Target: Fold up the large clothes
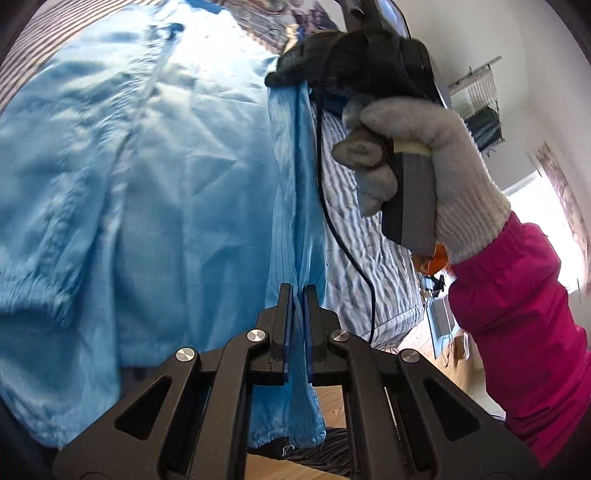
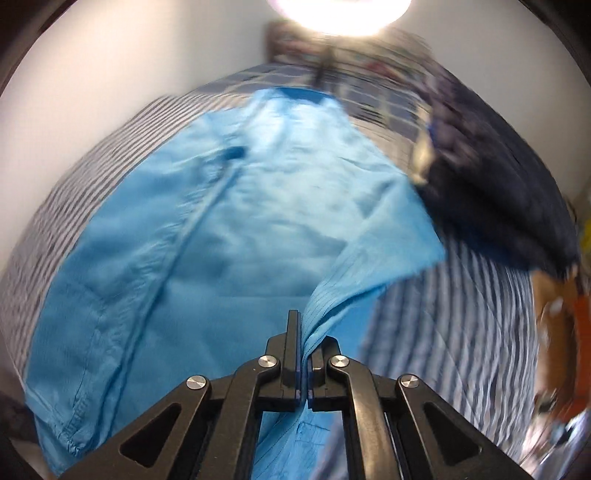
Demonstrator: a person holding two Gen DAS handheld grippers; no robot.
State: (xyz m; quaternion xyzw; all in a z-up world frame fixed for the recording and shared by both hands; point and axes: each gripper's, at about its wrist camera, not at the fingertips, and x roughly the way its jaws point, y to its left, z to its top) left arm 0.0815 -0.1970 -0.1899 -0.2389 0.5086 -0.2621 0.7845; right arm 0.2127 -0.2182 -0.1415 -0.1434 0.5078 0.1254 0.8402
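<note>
Striped bedspread [image 1: 354, 229] under blue garment [image 1: 155, 184]; both tools [image 1: 298, 295] [image 2: 303, 321] clenched on its edge, gloved hand [image 1: 417, 162] visible only leftward

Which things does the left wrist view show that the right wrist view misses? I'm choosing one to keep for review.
Only the left wrist view shows the gloved hand on the right claw's handle, its pink sleeve, a black cable and wooden floor. Only the right wrist view shows the ceiling lamp and a dark garment. Both show the blue garment spread on the striped bedding, with each view's own claw, left claw and right claw, shut on its edge.
</note>
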